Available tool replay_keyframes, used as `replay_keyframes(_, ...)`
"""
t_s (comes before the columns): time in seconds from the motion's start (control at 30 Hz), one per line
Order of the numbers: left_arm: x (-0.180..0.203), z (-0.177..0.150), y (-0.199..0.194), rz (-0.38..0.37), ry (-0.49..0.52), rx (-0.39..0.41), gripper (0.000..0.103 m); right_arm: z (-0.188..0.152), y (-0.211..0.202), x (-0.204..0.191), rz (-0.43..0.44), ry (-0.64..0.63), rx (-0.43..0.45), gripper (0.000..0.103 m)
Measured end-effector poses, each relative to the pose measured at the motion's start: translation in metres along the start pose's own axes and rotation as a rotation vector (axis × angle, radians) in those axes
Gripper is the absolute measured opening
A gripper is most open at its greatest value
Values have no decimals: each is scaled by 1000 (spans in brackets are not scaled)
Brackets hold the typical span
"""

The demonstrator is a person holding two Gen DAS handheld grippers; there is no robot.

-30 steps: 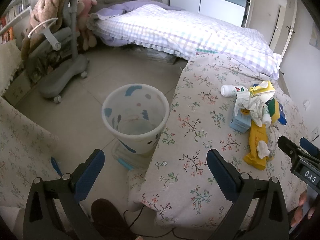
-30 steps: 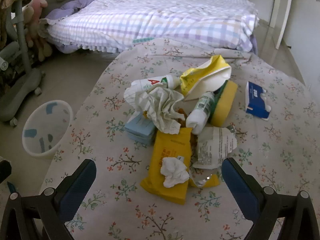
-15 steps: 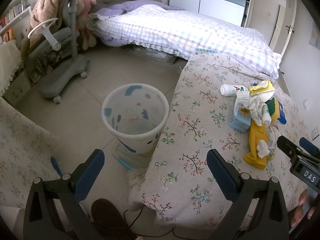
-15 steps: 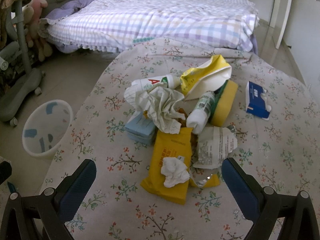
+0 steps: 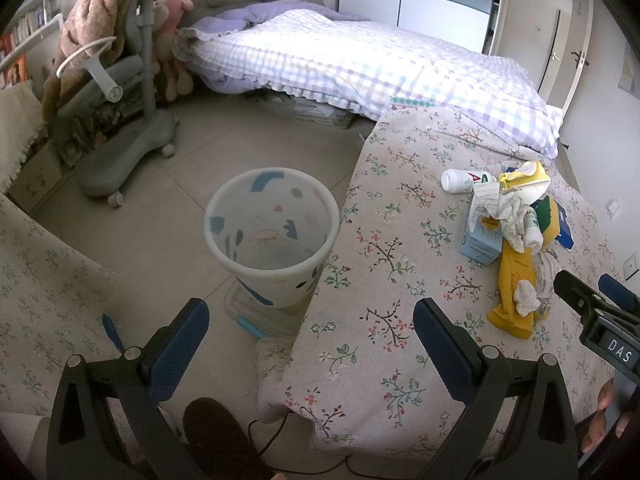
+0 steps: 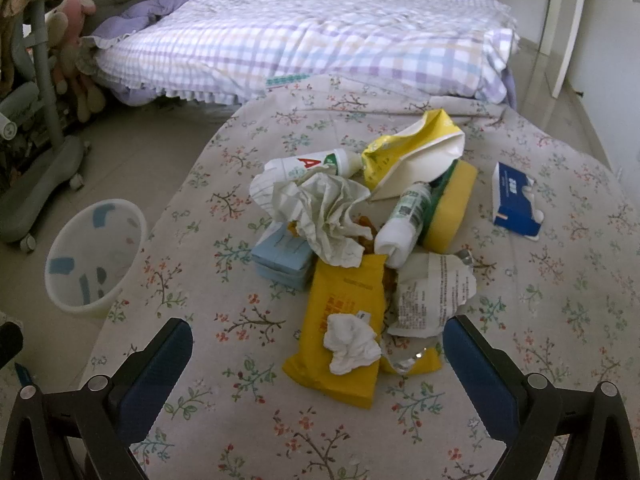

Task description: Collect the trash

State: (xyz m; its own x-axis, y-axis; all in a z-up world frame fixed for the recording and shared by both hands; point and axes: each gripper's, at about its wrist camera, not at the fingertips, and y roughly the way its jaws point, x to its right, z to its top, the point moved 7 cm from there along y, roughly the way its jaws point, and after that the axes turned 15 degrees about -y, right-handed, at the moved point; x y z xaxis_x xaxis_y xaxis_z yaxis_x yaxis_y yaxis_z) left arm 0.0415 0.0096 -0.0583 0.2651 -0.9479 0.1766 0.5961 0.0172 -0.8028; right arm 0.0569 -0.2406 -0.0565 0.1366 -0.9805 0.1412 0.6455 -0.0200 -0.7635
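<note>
Nothing has visibly shifted since a second ago. The left gripper (image 5: 307, 332) and right gripper (image 6: 318, 346) both stay spread wide, holding nothing. The trash heap lies on the floral tablecloth (image 6: 224, 240): crumpled paper (image 6: 320, 212), a glossy yellow packet (image 6: 340, 328) with a wadded tissue (image 6: 350, 344) at 6 o'clock. The translucent plastic bin (image 5: 272, 236) stands on the floor at the heap's 9 o'clock.
</note>
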Motion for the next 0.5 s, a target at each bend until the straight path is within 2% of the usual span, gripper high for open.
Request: replay_keyframes(0.5, -3, 5, -5, 3, 0, 11, 103, 1, 0, -2, 0, -1, 3, 103)
